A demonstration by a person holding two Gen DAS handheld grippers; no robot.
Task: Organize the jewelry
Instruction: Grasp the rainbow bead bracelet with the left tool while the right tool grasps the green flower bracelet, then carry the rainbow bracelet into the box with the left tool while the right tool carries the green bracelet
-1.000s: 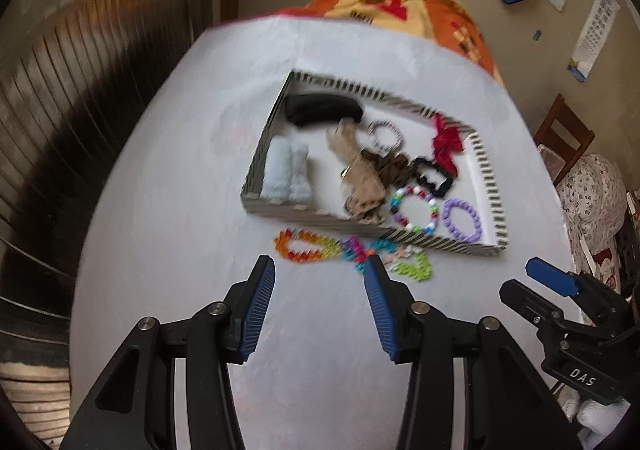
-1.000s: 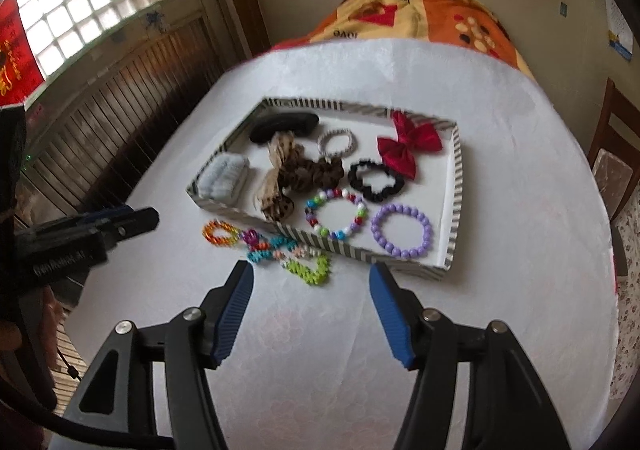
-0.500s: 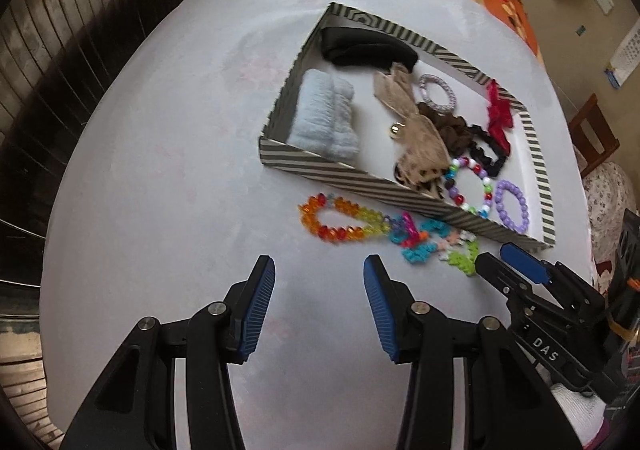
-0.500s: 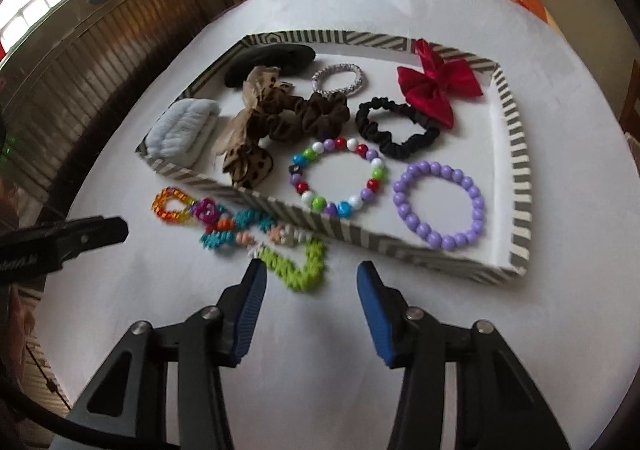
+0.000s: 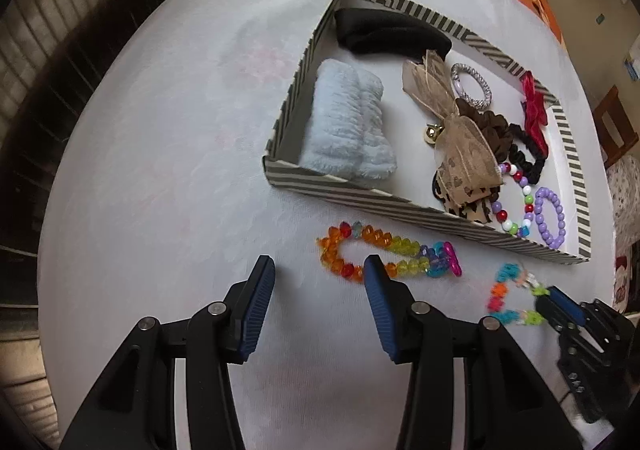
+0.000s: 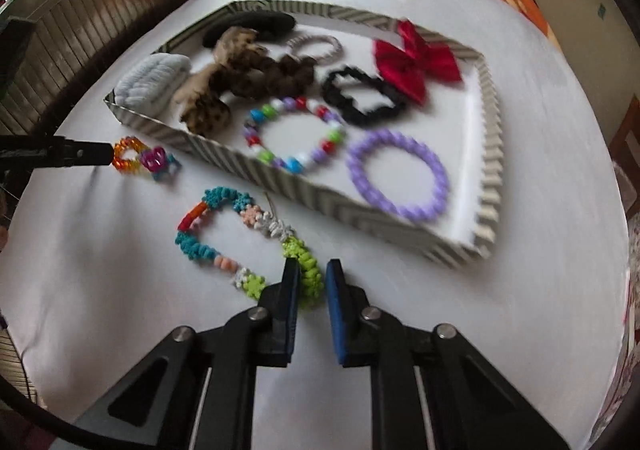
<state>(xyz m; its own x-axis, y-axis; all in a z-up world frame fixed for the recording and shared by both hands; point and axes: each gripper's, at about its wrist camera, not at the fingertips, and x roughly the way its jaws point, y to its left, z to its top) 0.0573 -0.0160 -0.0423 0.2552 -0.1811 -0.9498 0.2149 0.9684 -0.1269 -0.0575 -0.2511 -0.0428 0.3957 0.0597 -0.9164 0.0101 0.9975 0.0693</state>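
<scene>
A faceted orange-to-pink crystal bracelet (image 5: 360,250) lies on the white tablecloth in front of the striped tray (image 5: 360,191). My left gripper (image 5: 320,274) hangs open just over it, its right fingertip covering the near strand. One finger of the left gripper (image 6: 80,155) shows in the right wrist view beside that bracelet (image 6: 128,153). A flower-bead bracelet in teal, pink and green (image 6: 224,221) lies nearer. My right gripper (image 6: 313,270) is closing its jaws on that bracelet's green end, which fills the narrow gap between the pads. In the left wrist view it (image 5: 554,304) sits at the lower right.
The tray (image 6: 320,195) holds a blue fluffy scrunchie (image 5: 344,121), a black band (image 5: 384,33), a red bow (image 6: 416,57), a purple bead bracelet (image 6: 396,173), a multicoloured one (image 6: 296,137) and brown scrunchies. A wooden chair (image 5: 612,125) stands off the table's right edge.
Both grippers have come down close to the tablecloth. The right jaws have narrowed from wide apart onto the green beads. The flower-bead bracelet has pulled away from the crystal one.
</scene>
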